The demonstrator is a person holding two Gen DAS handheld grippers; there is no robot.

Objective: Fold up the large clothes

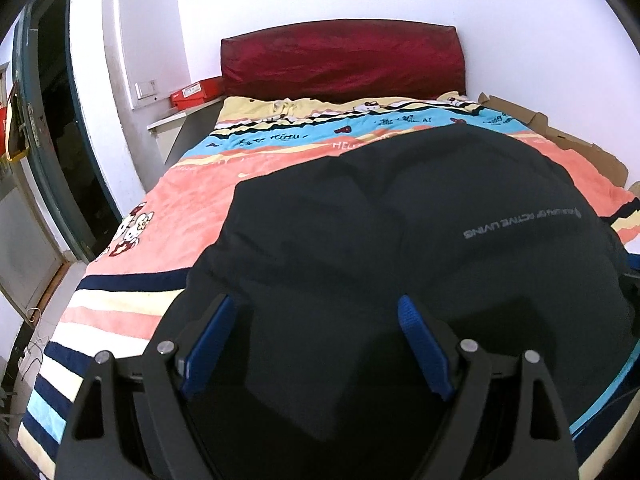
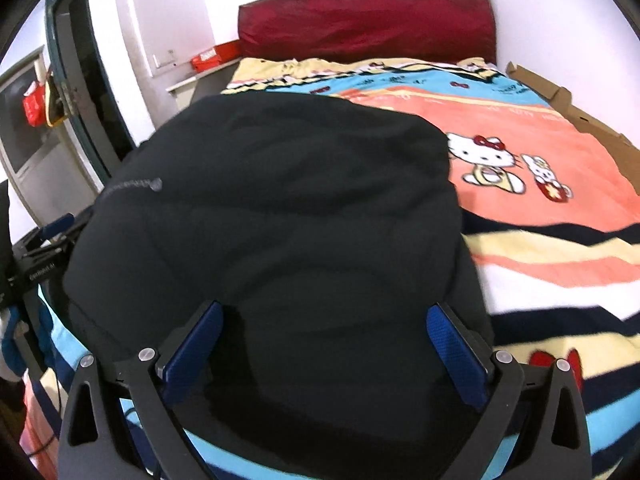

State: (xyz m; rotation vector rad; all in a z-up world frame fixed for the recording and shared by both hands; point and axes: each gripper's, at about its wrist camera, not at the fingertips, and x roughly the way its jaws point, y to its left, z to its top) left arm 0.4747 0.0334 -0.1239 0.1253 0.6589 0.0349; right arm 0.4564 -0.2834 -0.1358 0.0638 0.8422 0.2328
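While both grippers hang over the black garment [image 1: 400, 248], nothing is pinched yet, so everything from here depends on where I bite. My left gripper [image 1: 316, 344] stands with its blue pads wide apart at the bottom centre of its frame, dark cloth lying under the gap but not clamped. My right gripper [image 2: 324, 348] looks the same at the bottom centre of its own view: jaws spread, fabric beneath, no grip that I can see.

The garment lies spread on the striped cartoon blanket [image 1: 180, 220], filling the middle and lower right of the left view and the centre left of the right view, with grey lettering [image 1: 520, 224] across it. It already looks doubled over in places.

My worry is the colour. Black on black hides the edges, and I judge I could close on one layer only, or scoop up blanket pile along with the cloth, which would drag the bedding when I lift. If the two sides are caught unevenly, the fold would skew. The cardboard [image 1: 560, 136] at the right edge of the bed could also snag a swung hem.
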